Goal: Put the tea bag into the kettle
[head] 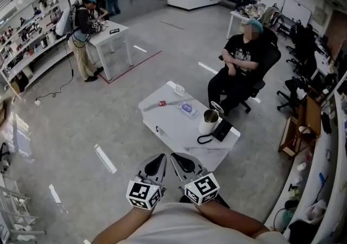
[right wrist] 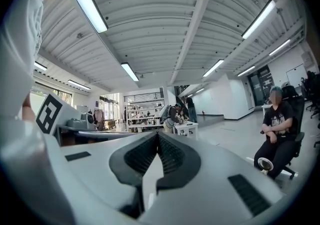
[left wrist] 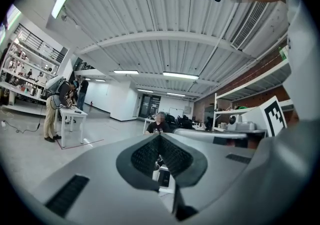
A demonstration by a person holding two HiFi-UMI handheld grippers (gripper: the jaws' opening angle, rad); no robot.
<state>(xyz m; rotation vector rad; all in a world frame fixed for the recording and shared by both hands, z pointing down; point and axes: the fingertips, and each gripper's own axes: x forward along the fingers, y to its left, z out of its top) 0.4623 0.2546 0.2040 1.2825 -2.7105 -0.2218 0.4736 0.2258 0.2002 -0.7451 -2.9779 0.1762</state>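
A low white table (head: pixel 172 129) stands on the grey floor ahead of me. At its right end is a cream kettle (head: pixel 208 122) with its lid tipped open, next to a black base and cord (head: pixel 219 131). A small red item with a pale strip (head: pixel 161 103), possibly the tea bag, lies near the table's far left. A clear packet (head: pixel 187 108) lies near the middle. My left gripper (head: pixel 161 156) and right gripper (head: pixel 174 156) are held close to my body, short of the table, both shut and empty. The pads meet in the left gripper view (left wrist: pixel 160 136) and the right gripper view (right wrist: pixel 158 134).
A person in black sits on an office chair (head: pixel 245 61) just beyond the table. Two people stand at a white table (head: pixel 112 36) at the back left, beside shelving (head: pixel 27 37). A wooden stool (head: pixel 297 129) and counters line the right side.
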